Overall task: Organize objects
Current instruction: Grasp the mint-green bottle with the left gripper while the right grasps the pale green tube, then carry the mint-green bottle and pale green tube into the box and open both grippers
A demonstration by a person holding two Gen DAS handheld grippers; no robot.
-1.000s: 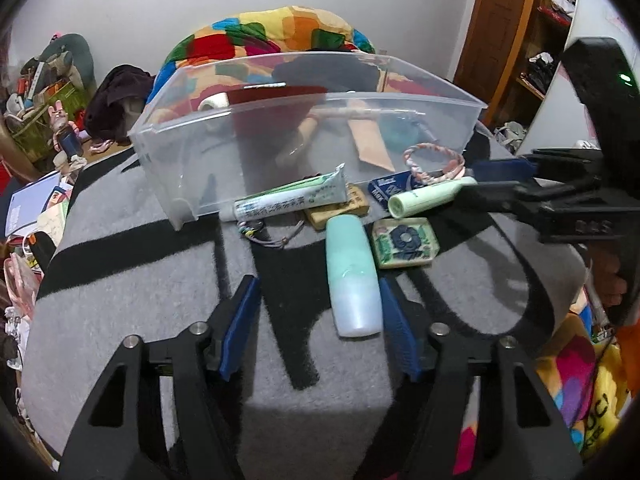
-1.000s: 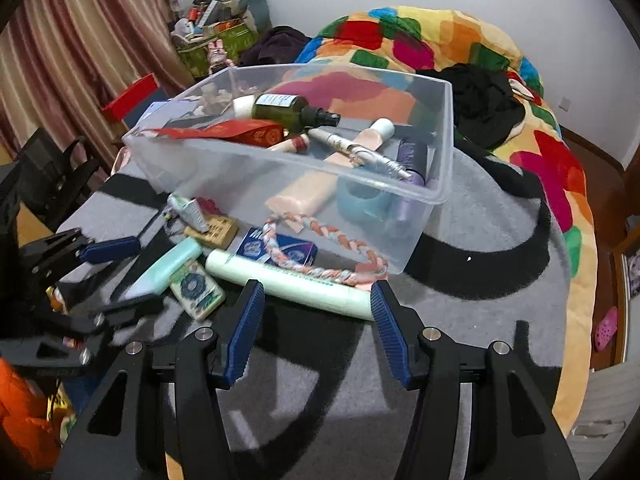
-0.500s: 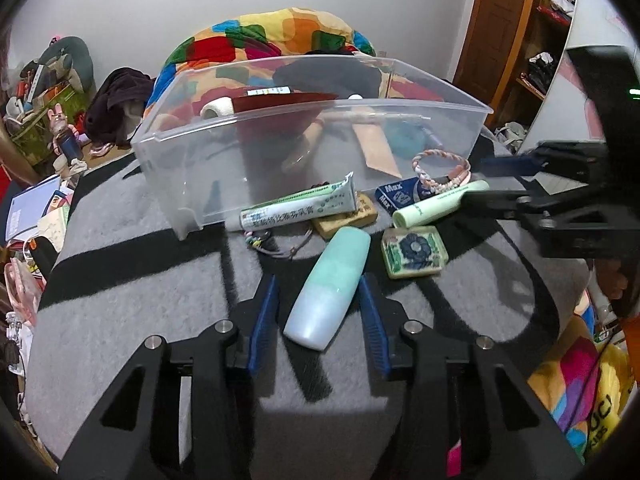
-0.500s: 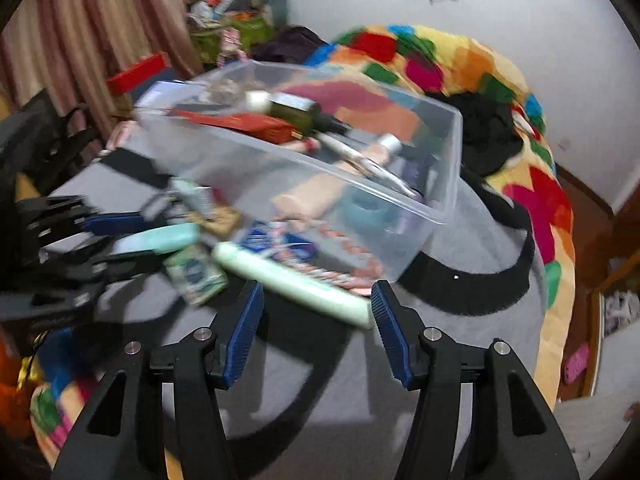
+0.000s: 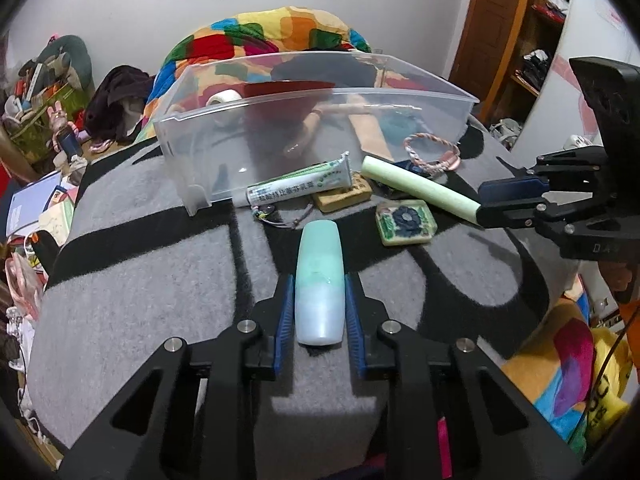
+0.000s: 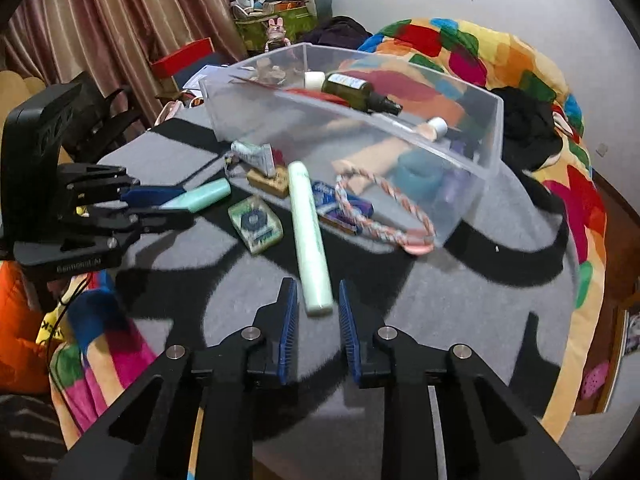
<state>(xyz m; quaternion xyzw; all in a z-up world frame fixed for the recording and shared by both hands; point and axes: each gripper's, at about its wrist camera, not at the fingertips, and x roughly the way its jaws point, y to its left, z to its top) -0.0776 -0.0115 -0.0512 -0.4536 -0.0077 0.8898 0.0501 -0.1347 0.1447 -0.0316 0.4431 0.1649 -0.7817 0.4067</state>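
Grey-and-black blanket covers the surface, with a clear plastic bin at its far side. Near it, the left gripper is clamped on a mint-green rounded bottle. The right gripper stands open, its pads flanking the near end of a pale green tube, without touching.

Bin sits at the back of the blanket-covered bed, bottle and other items inside. Toothpaste tube lies along its front wall. Just before that, a block; right of it a long tube, a tin before it. Braided ring against bin front right. Capsule bottle nearest, between left tongs. Long tube's end lies just ahead of right tongs
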